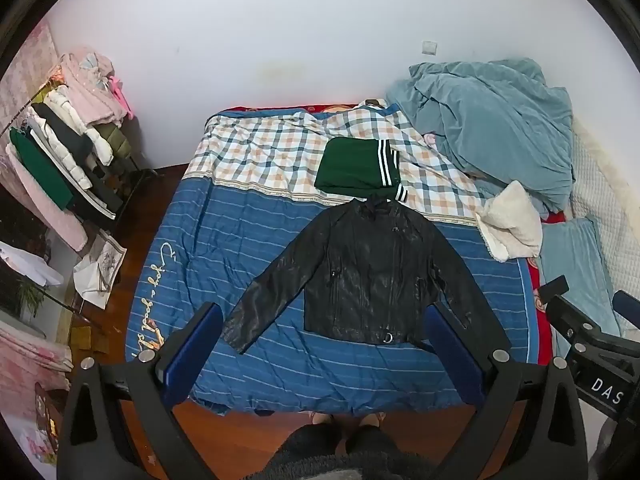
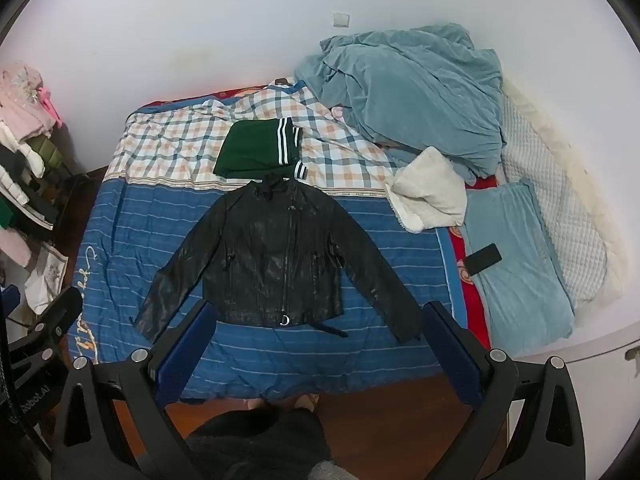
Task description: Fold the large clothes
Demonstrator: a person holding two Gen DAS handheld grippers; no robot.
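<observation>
A black leather jacket (image 1: 366,276) lies flat, front up, sleeves spread, on the blue striped bedcover (image 1: 224,240); it also shows in the right wrist view (image 2: 276,260). A folded green garment with white stripes (image 1: 358,170) lies just beyond its collar, also in the right wrist view (image 2: 258,148). My left gripper (image 1: 324,312) is open and empty, held above the near bed edge. My right gripper (image 2: 318,312) is open and empty, also above the near edge. Both are clear of the jacket.
A heaped blue-grey blanket (image 2: 412,96), a white fleece item (image 2: 434,192) and a black phone (image 2: 484,258) on a blue pillow lie at the right. A clothes rack (image 1: 68,148) stands left of the bed. The person's feet (image 1: 348,420) stand on the wooden floor.
</observation>
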